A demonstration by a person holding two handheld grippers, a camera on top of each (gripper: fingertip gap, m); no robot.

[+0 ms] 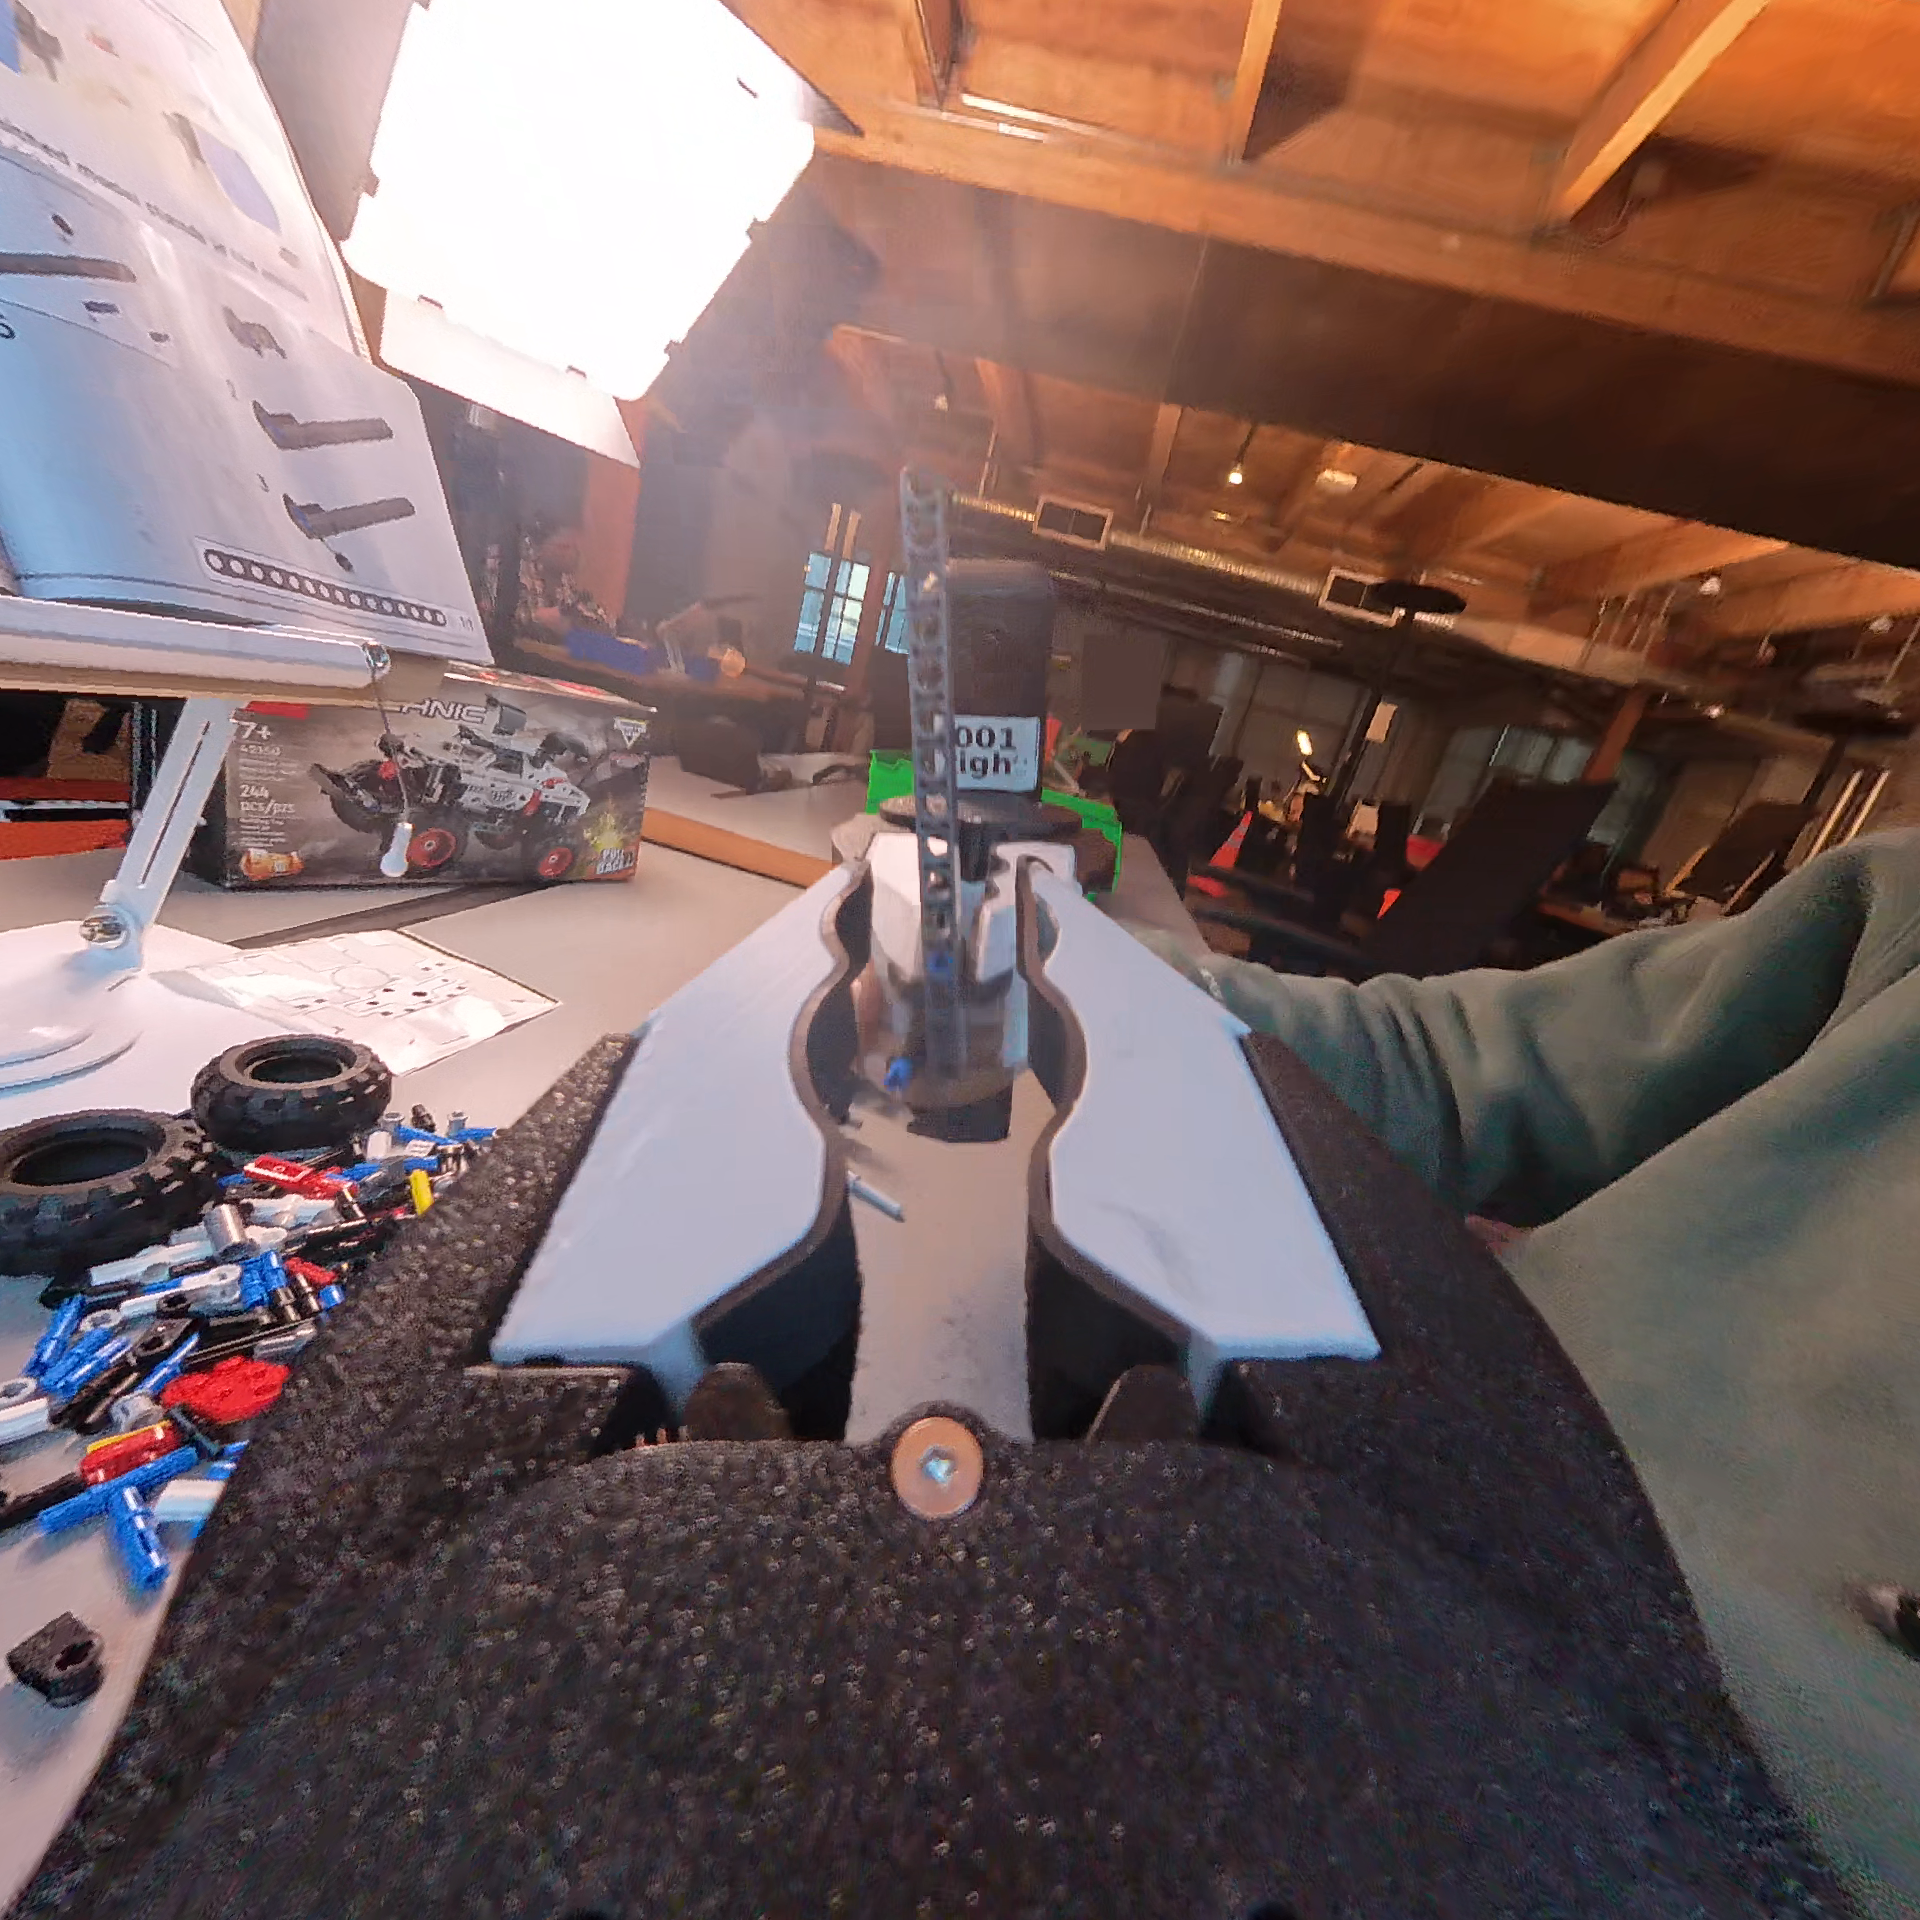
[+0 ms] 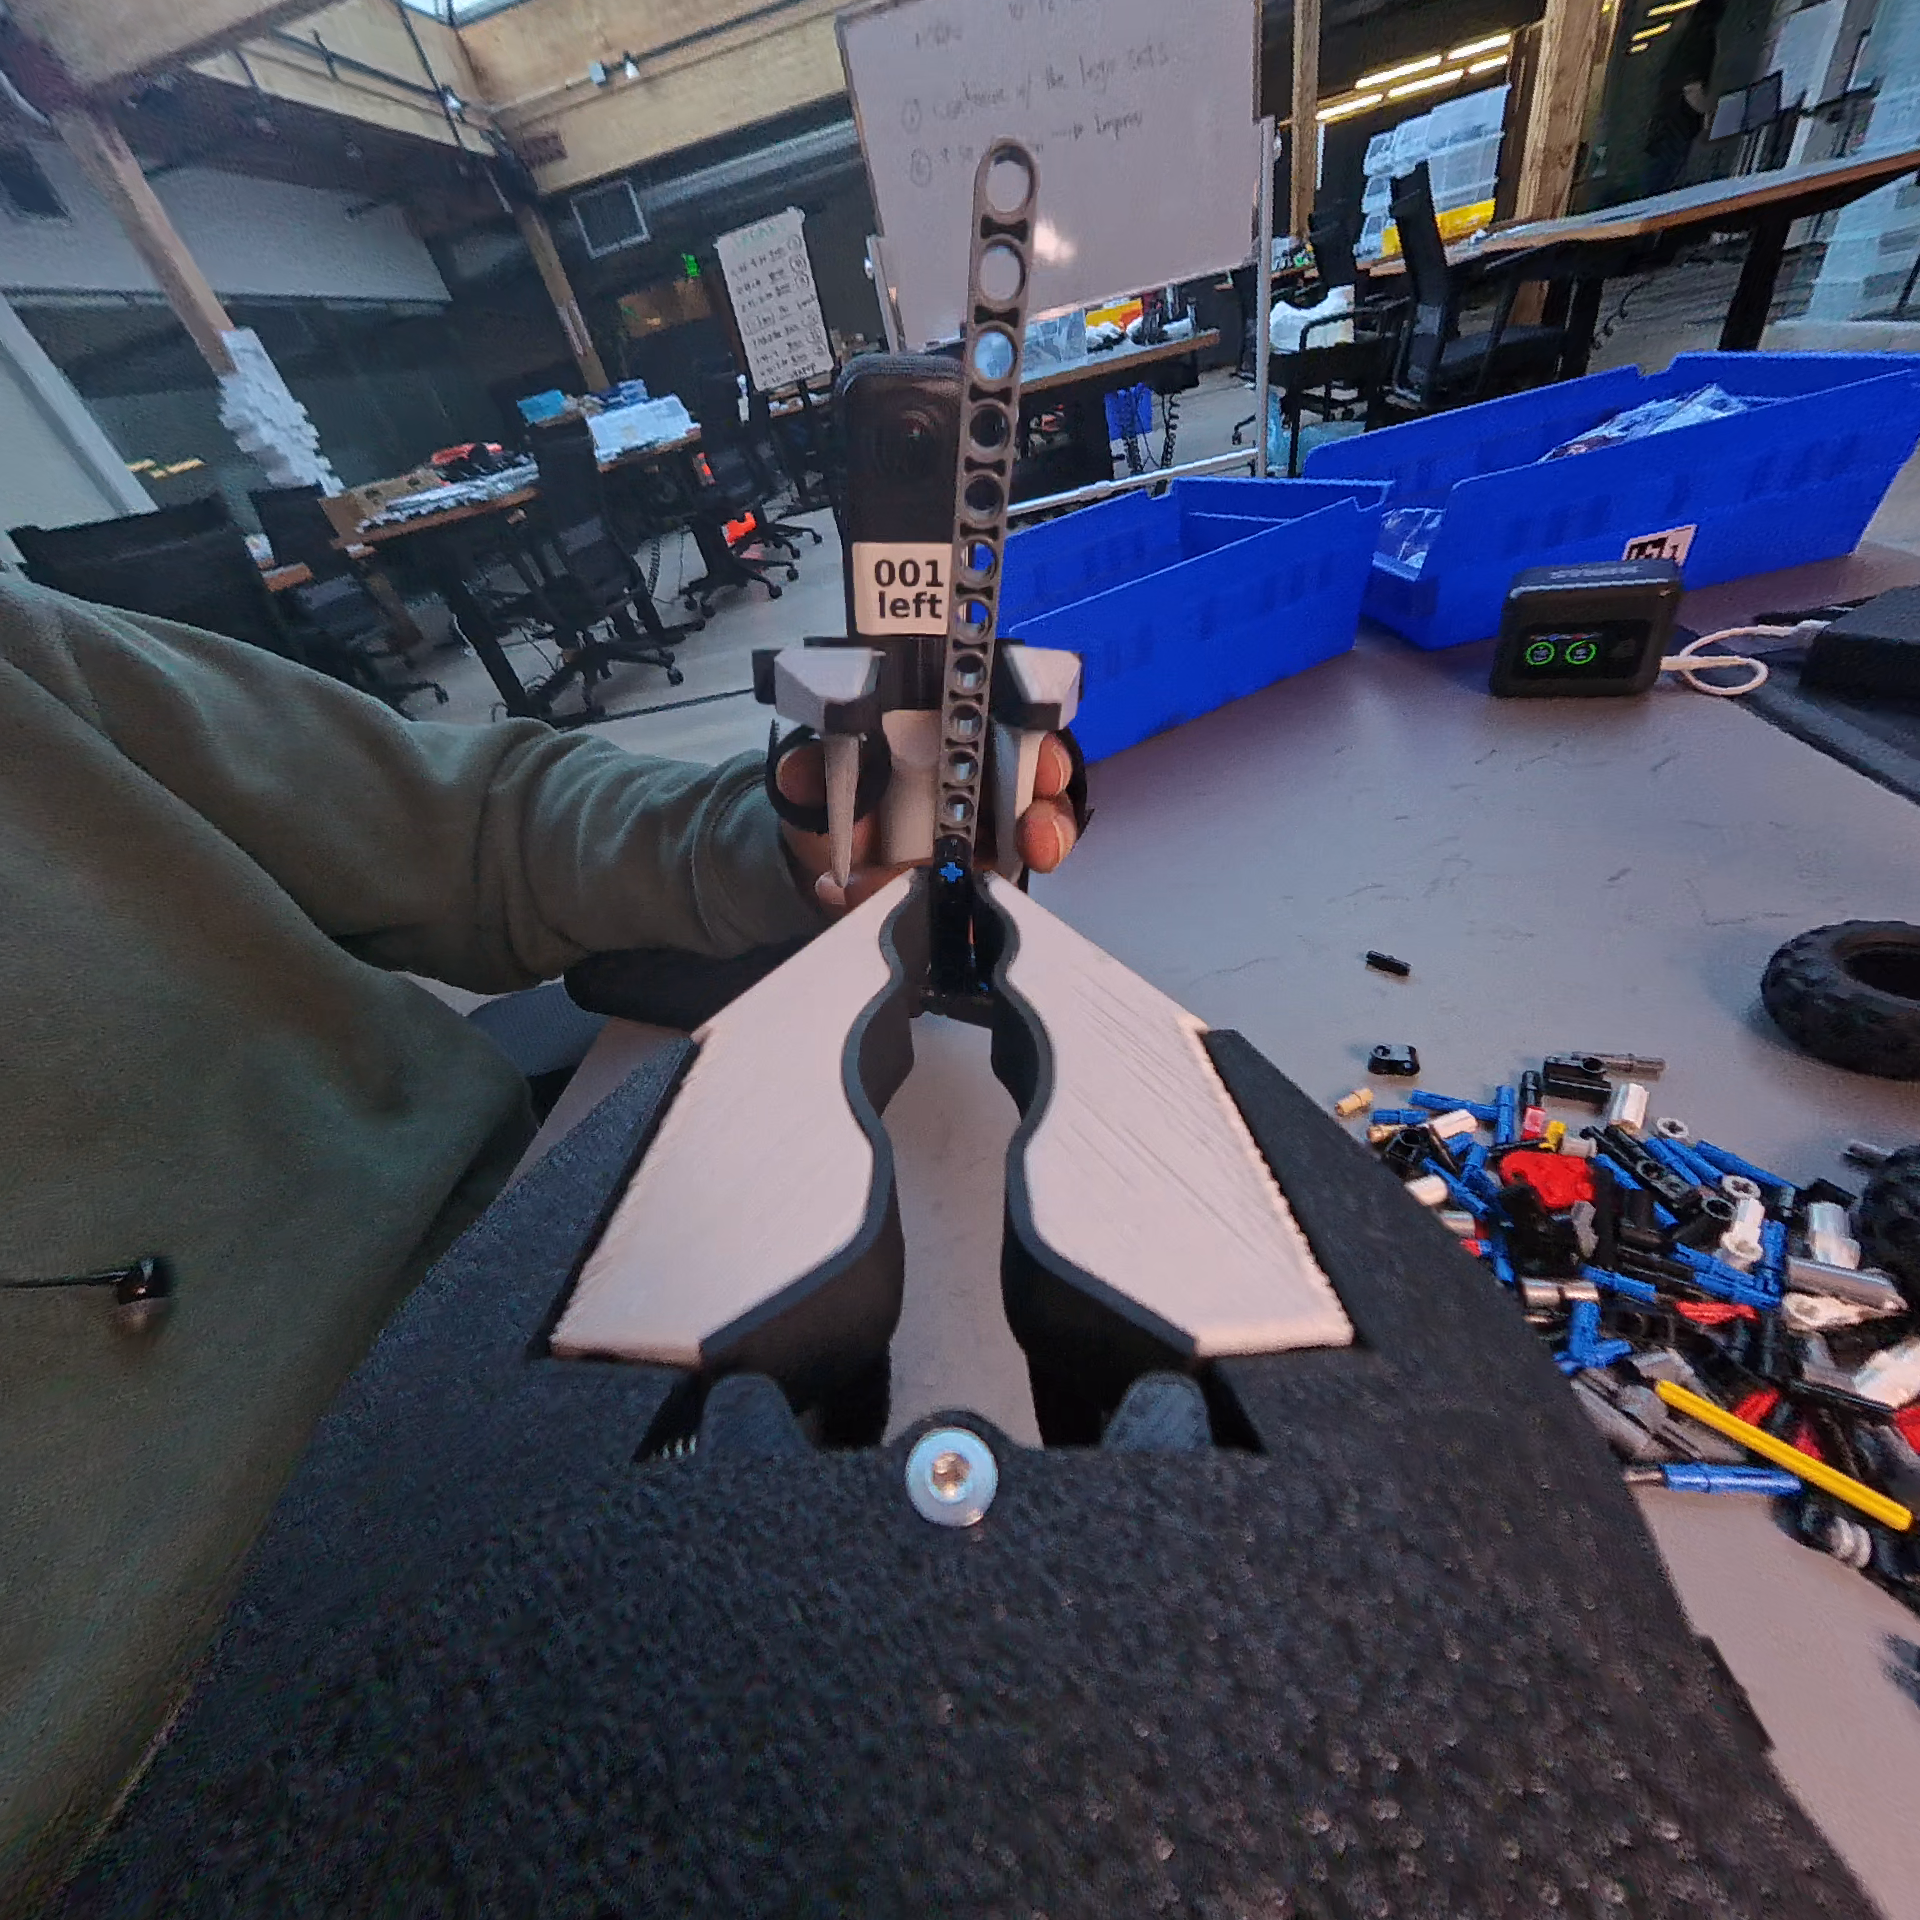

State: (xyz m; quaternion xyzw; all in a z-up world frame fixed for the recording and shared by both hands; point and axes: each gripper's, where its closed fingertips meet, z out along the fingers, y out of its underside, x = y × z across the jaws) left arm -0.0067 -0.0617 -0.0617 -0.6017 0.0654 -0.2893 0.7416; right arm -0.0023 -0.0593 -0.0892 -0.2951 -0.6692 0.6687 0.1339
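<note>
Right claw [image 2: 948,935] pinches the black bottom end of a long grey strip with holes [image 2: 985,468], standing up | left claw [image 1: 940,997] is narrow around the same strip, grip unclear | both above the table [image 2: 1351,831] | toy pieces [image 2: 1621,1226] piled beside.

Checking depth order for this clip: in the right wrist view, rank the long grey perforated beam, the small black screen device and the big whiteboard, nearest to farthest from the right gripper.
1. Long grey perforated beam: standing upright at the right gripper tips.
2. Small black screen device: on the table, right side.
3. Big whiteboard: at the back, beyond the table.
</note>
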